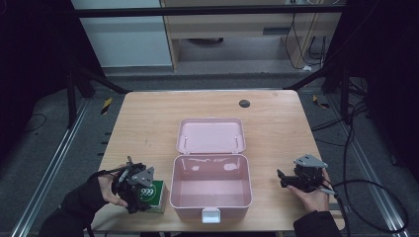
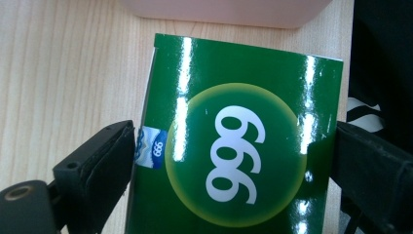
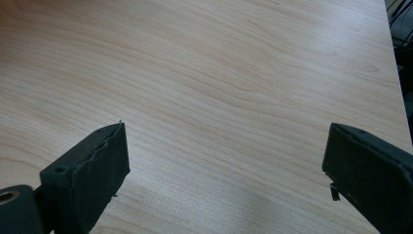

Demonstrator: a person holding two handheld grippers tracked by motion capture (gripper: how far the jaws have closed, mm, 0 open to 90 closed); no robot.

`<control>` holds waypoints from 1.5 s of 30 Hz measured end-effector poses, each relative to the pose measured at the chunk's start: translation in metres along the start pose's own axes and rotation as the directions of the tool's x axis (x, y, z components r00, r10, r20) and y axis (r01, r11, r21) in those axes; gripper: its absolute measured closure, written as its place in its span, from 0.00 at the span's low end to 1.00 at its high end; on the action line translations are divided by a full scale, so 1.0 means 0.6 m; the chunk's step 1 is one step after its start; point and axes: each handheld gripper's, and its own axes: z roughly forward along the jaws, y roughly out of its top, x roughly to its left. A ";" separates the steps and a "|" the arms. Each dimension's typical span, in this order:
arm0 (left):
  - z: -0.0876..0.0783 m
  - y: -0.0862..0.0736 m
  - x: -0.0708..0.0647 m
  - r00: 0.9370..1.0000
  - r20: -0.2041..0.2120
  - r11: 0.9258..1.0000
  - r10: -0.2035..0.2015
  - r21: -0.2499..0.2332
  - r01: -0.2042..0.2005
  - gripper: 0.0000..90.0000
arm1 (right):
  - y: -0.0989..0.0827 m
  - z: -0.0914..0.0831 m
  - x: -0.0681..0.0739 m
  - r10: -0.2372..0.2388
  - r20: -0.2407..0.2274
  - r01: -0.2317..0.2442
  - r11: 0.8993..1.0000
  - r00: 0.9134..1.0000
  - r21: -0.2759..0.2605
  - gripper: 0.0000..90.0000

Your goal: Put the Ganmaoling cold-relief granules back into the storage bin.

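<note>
A green carton (image 1: 154, 196) printed with "999" lies flat on the wooden table at the front left, just left of an open pink case (image 1: 210, 157). My left gripper (image 1: 141, 195) straddles the carton (image 2: 234, 97). Its jaws stand at the carton's two sides at full spread, open (image 2: 234, 141). The case's pink wall (image 2: 224, 9) lies just beyond the carton. The case's lid (image 1: 211, 136) lies folded back flat, and its tub looks empty. My right gripper (image 1: 284, 180) hovers right of the case, open (image 3: 226, 156) over bare wood.
A white latch (image 1: 211, 215) juts from the case's front wall near the table's front edge. A small black round cap (image 1: 244, 103) is set in the tabletop at the back. Cables trail off the table's right side (image 1: 365, 187).
</note>
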 end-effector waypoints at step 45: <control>-0.043 0.058 -0.028 0.999 -0.029 1.000 0.014 0.010 -0.013 0.16 | 0.000 0.001 0.001 0.010 -0.037 -0.010 1.000 0.999 0.003 0.06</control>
